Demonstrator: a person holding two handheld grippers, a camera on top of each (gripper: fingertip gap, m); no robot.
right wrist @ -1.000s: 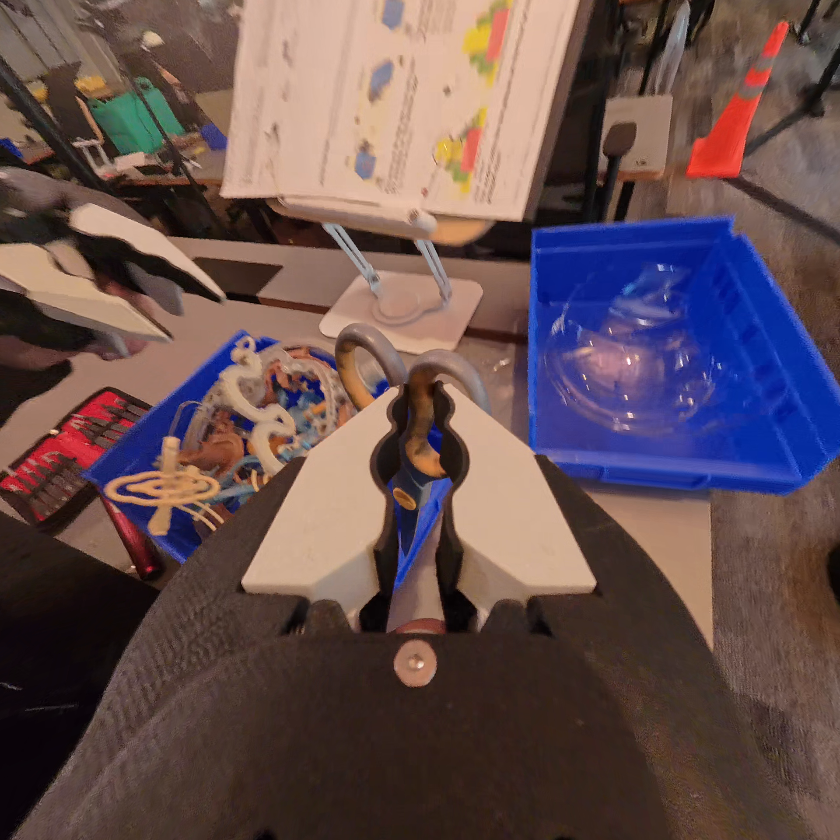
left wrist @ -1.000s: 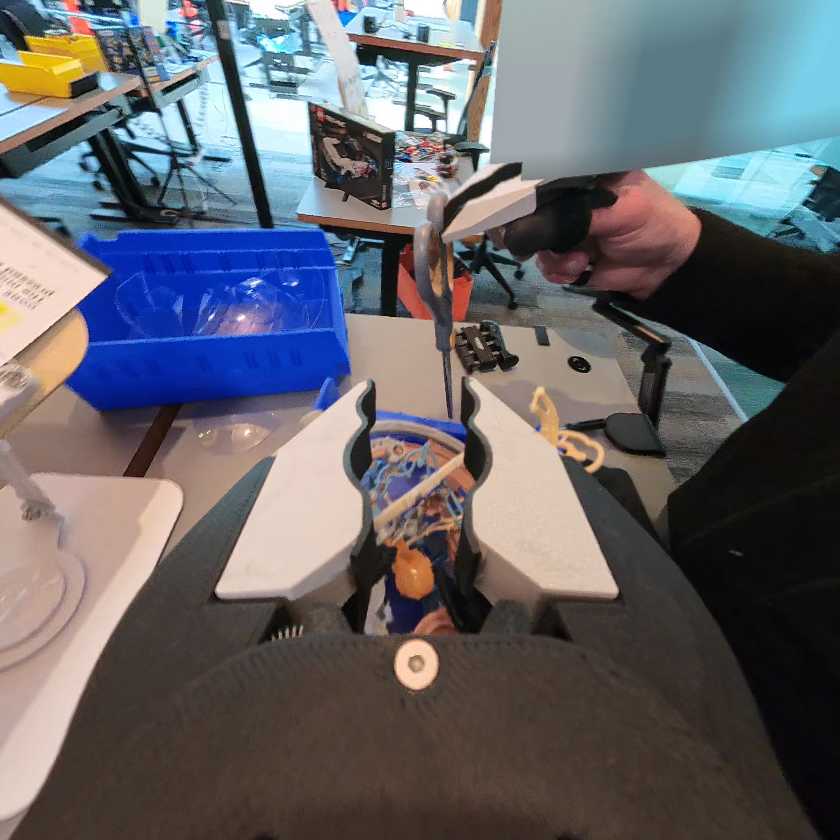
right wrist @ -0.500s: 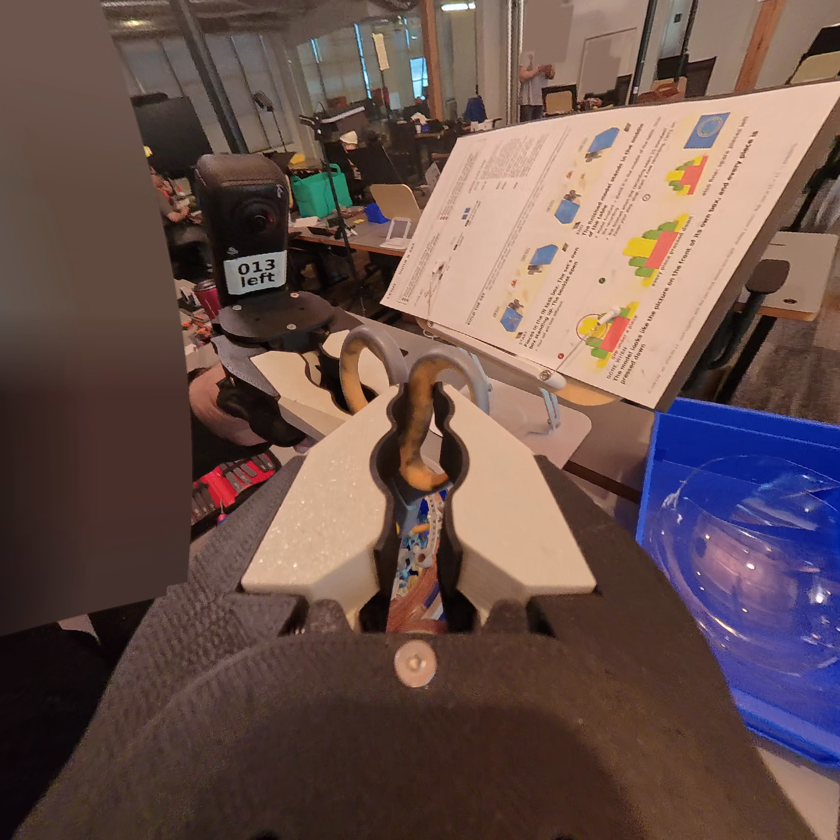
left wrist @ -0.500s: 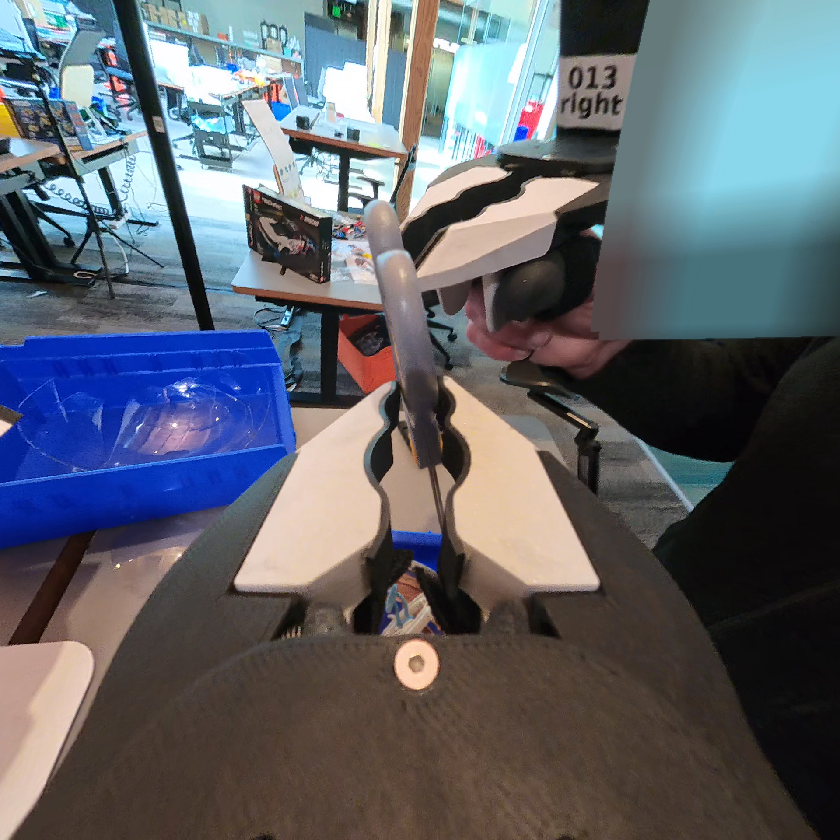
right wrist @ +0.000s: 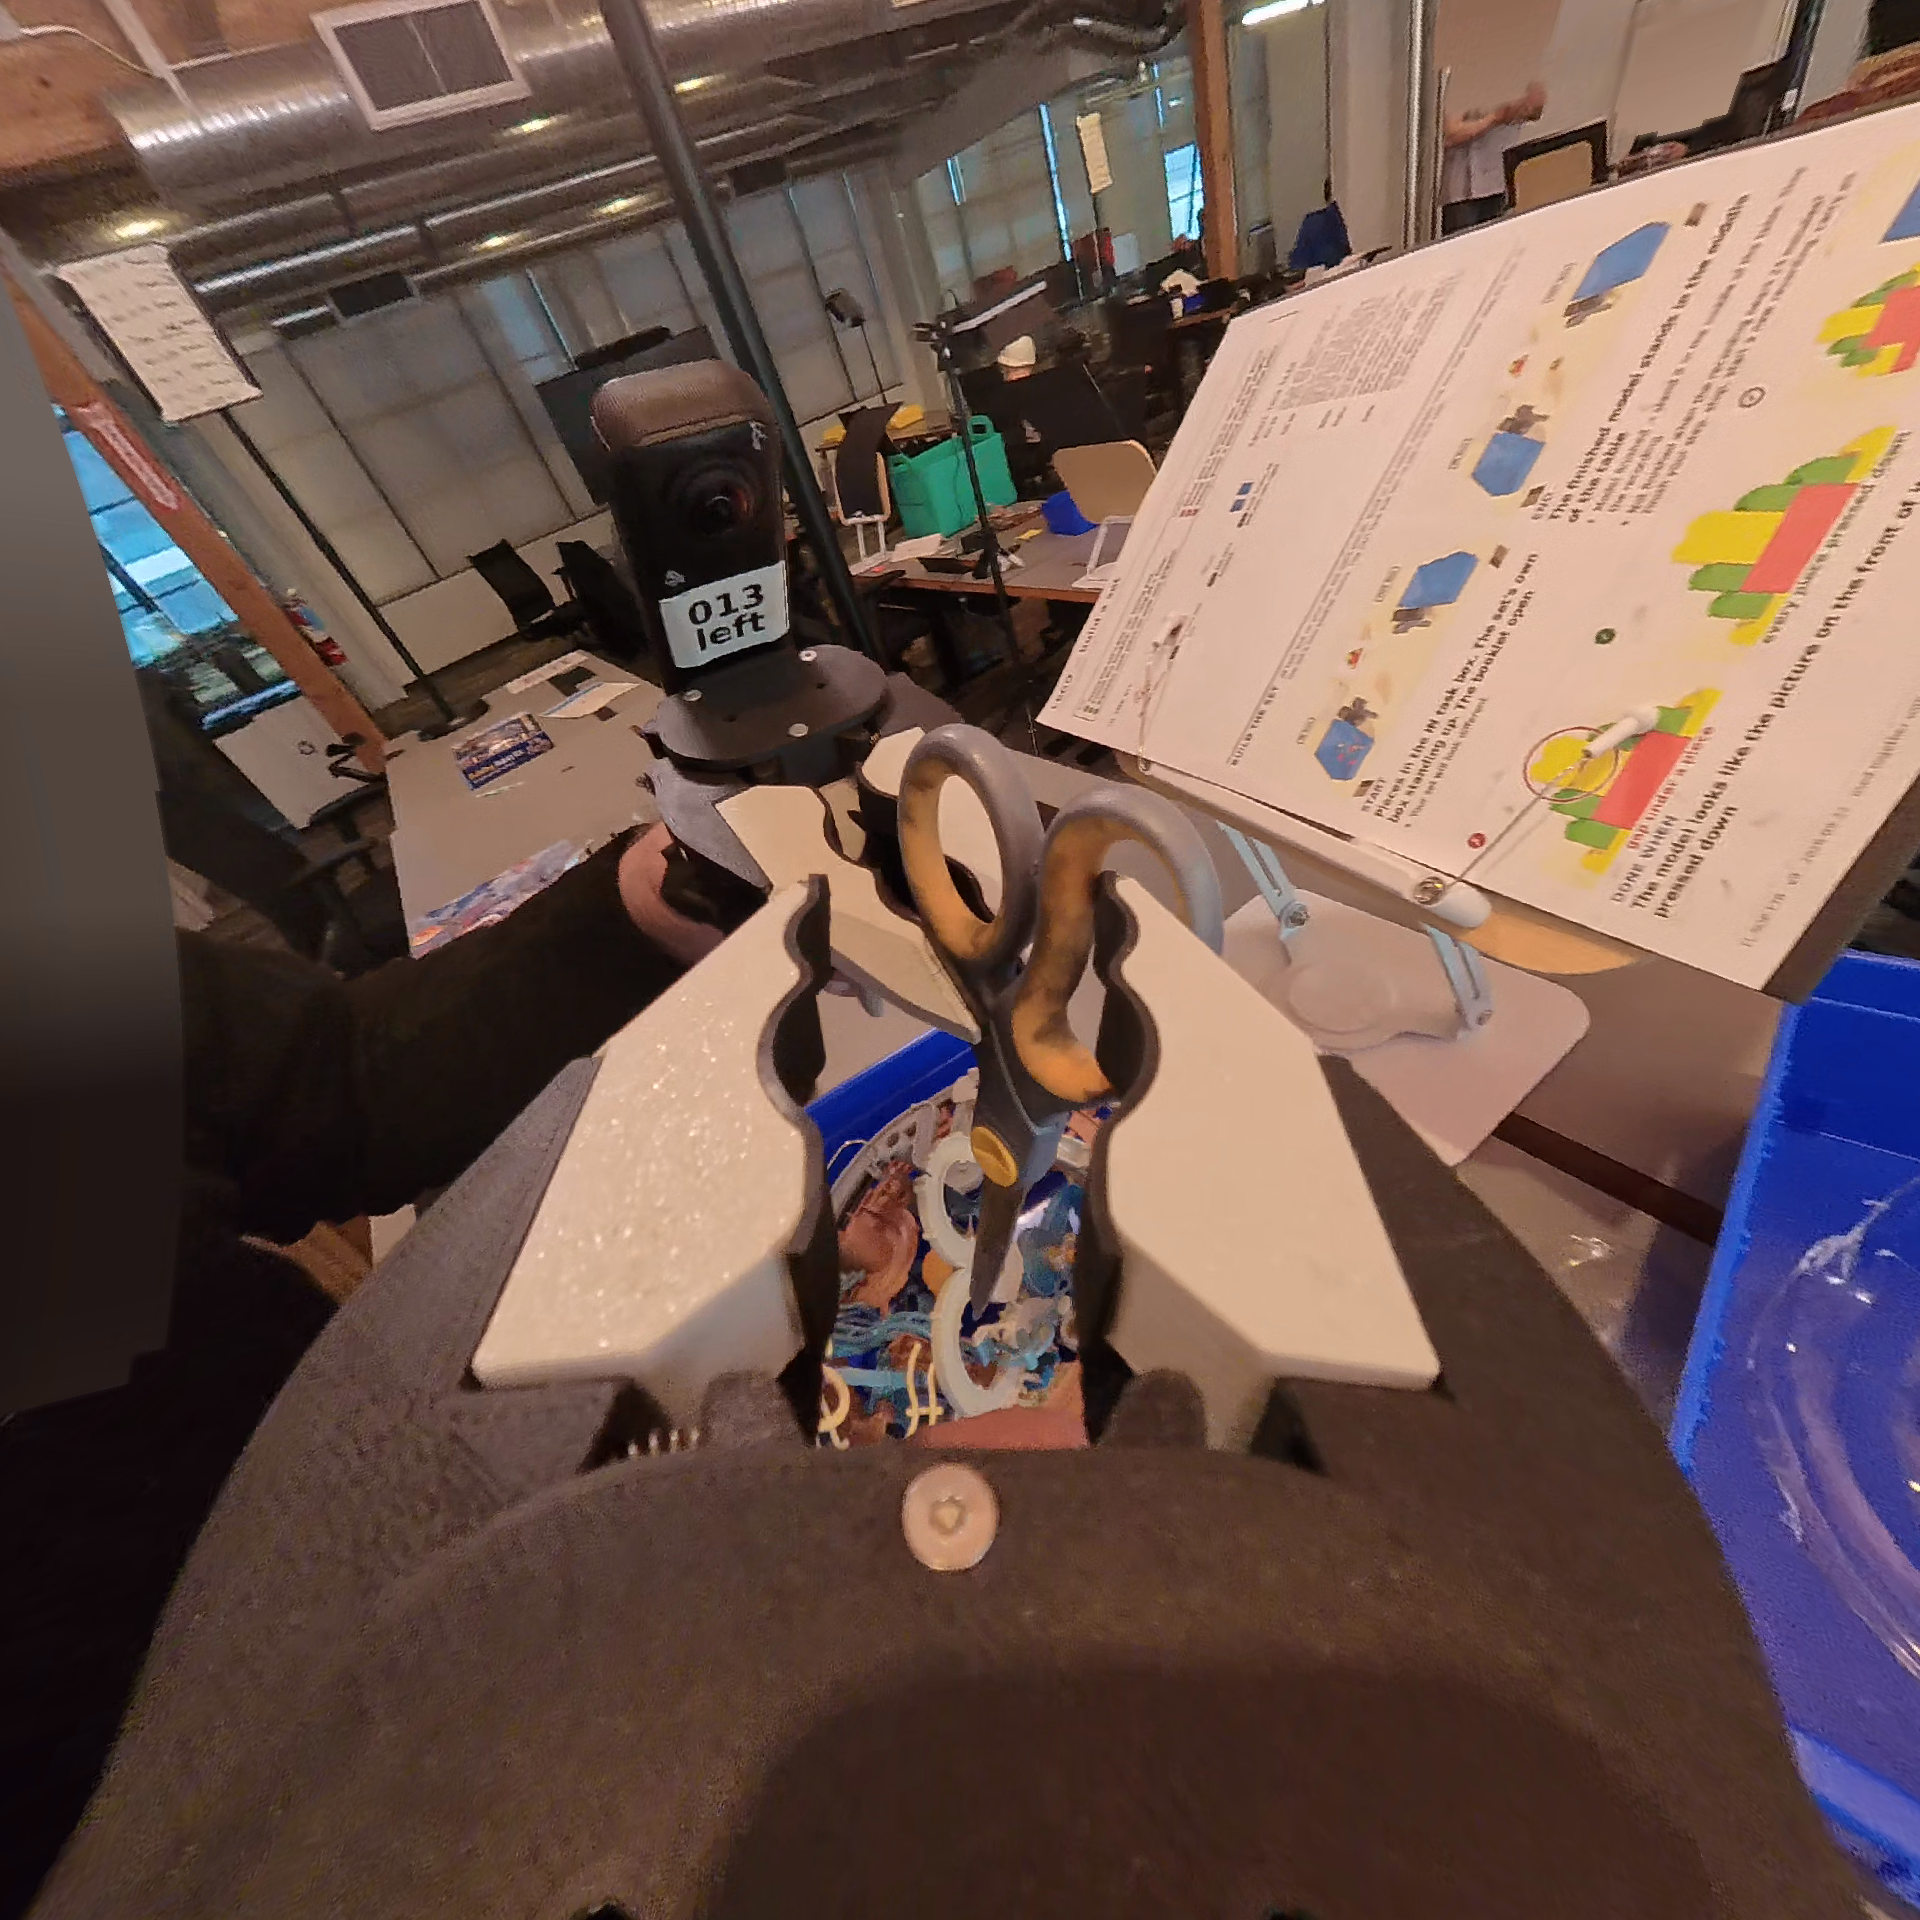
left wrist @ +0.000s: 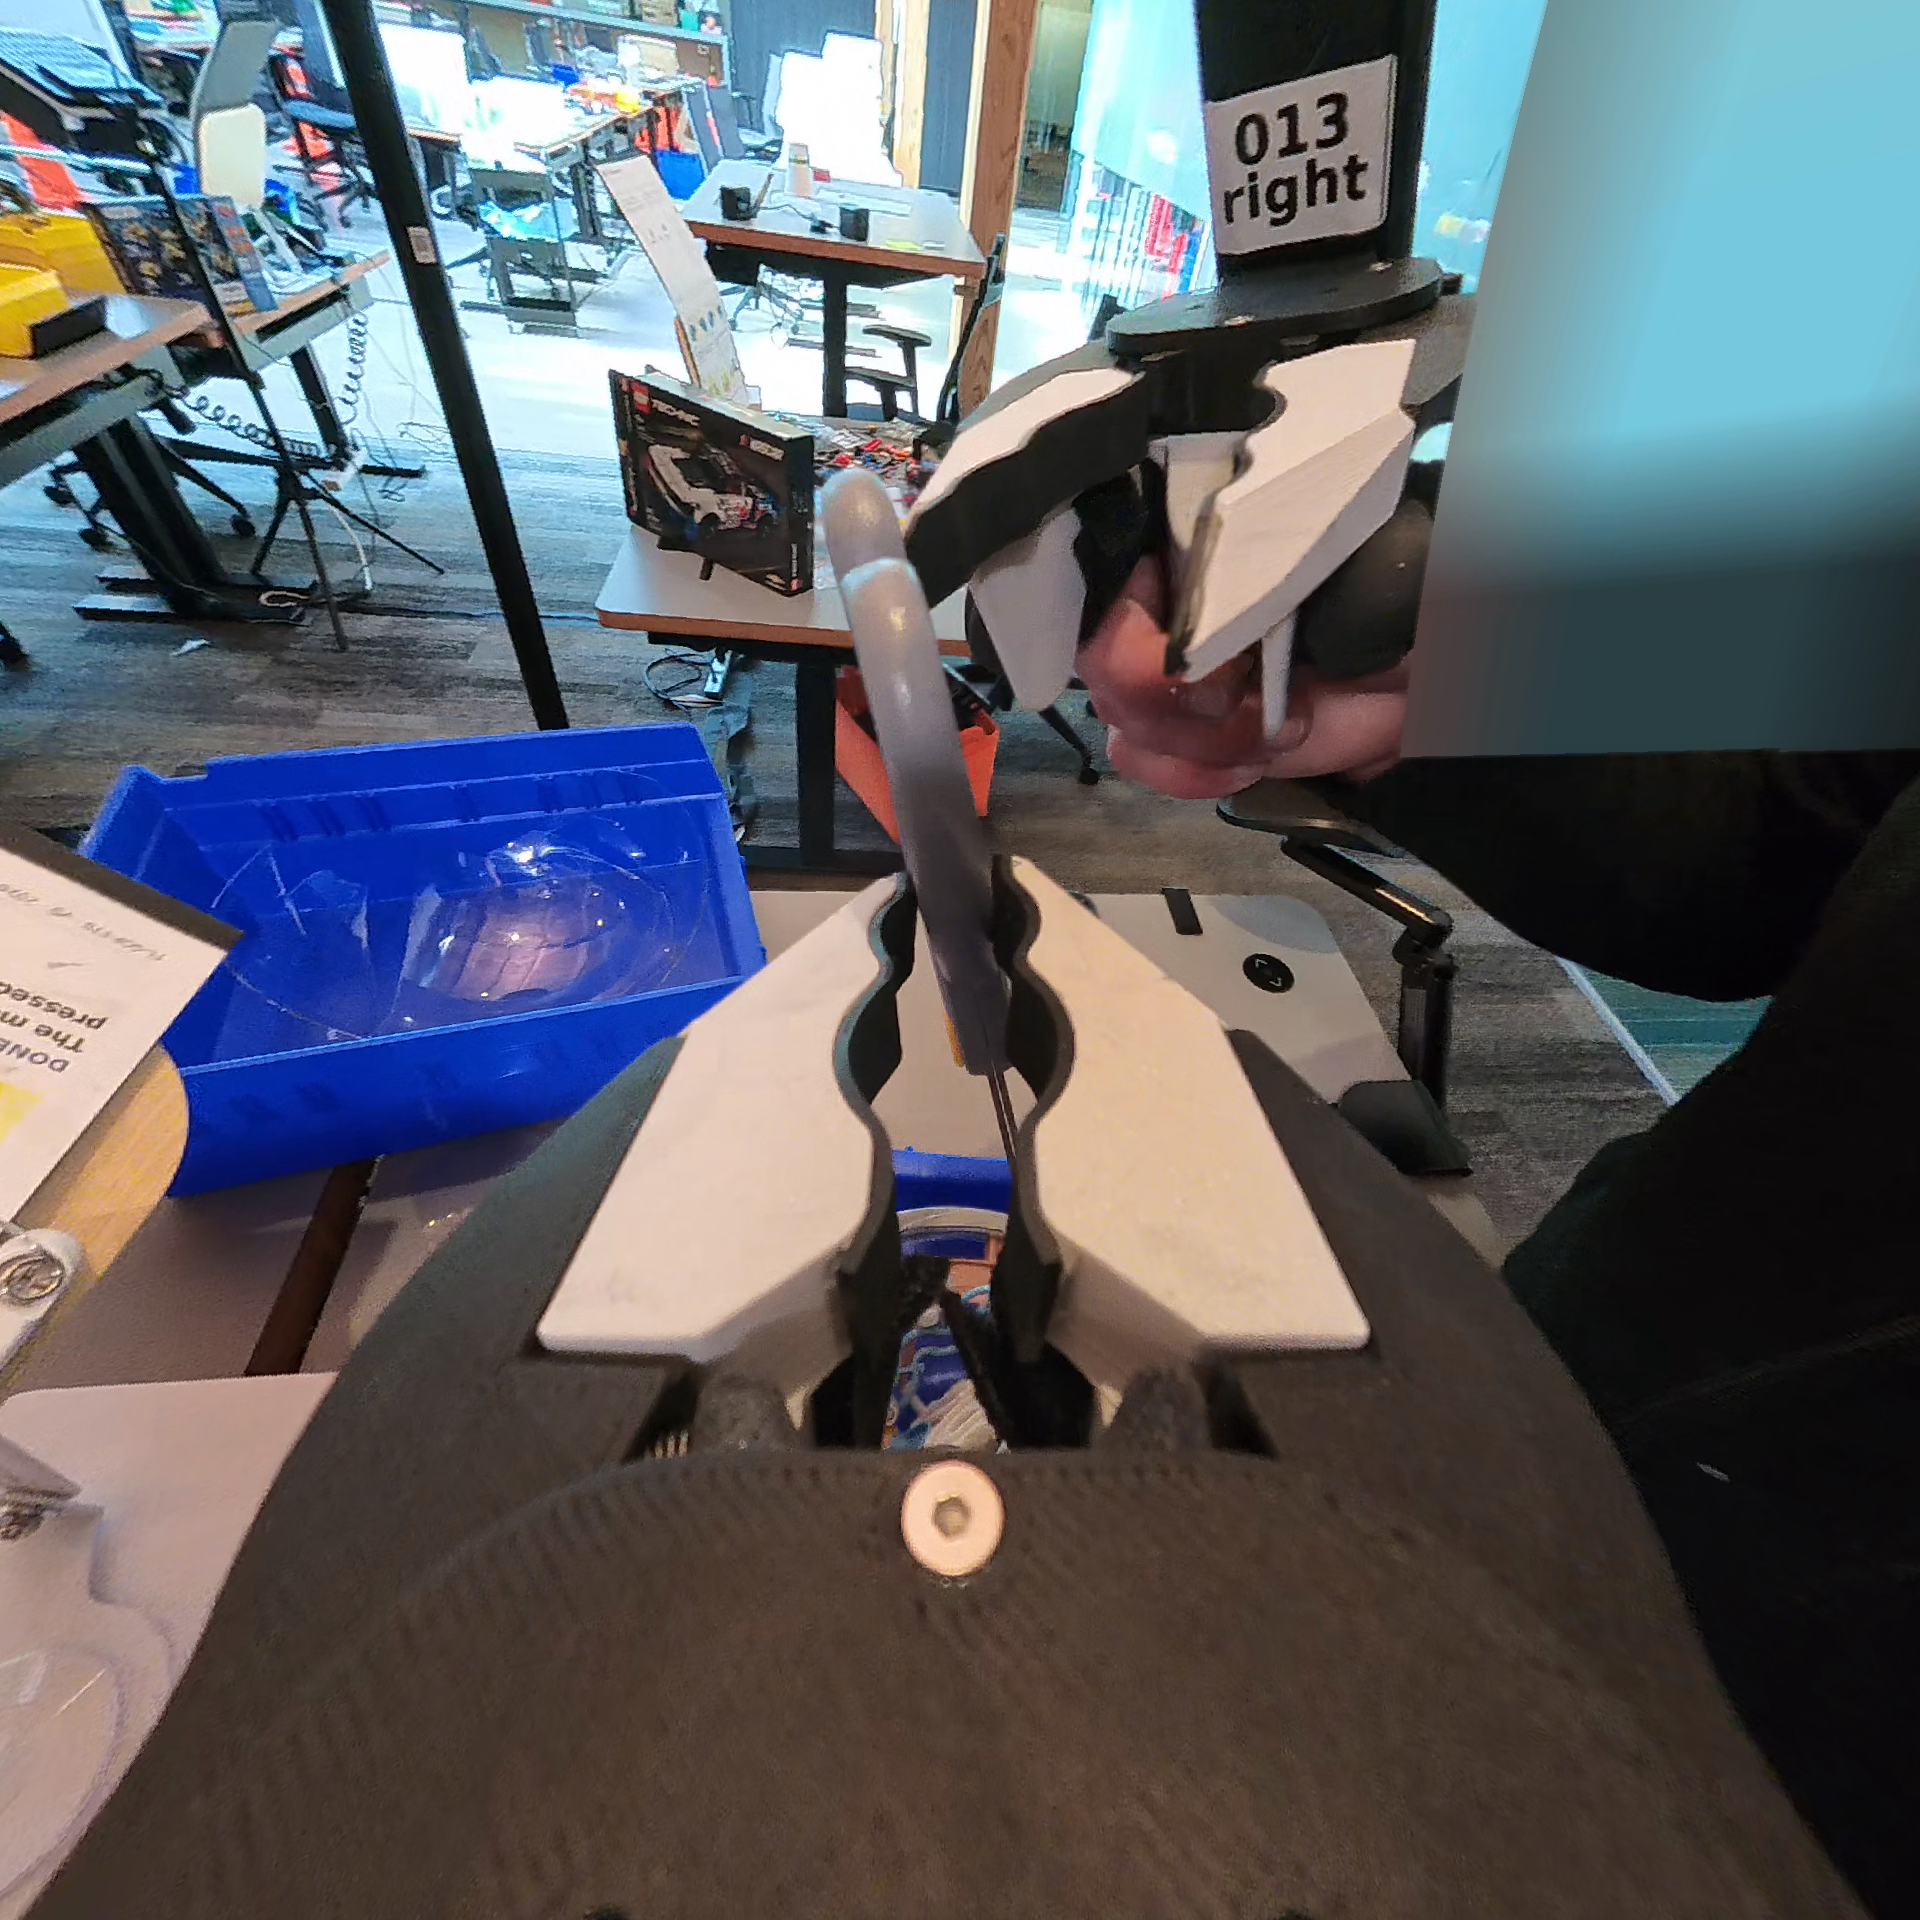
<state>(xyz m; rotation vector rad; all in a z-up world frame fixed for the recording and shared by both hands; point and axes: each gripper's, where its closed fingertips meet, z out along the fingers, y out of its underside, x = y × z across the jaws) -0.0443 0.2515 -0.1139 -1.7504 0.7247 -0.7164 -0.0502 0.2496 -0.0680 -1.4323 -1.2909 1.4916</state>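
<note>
The grey worktop (left wrist: 1195,935) carries a blue plastic tray of mixed coloured parts (right wrist: 883,1091), lower centre of the right wrist view. The right tongs (right wrist: 964,894) stand wide. The left tongs (left wrist: 958,894) are narrow and appear clamped on the grey-and-orange-handled scissors (right wrist: 997,1039). The scissors' long axis is vertical, loops up and blades down over the tray. The left tongs are nearer.

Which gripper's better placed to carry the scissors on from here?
Left. The left gripper looks closed on the scissors, which stand between its fingers. The right gripper is wide open.
</note>
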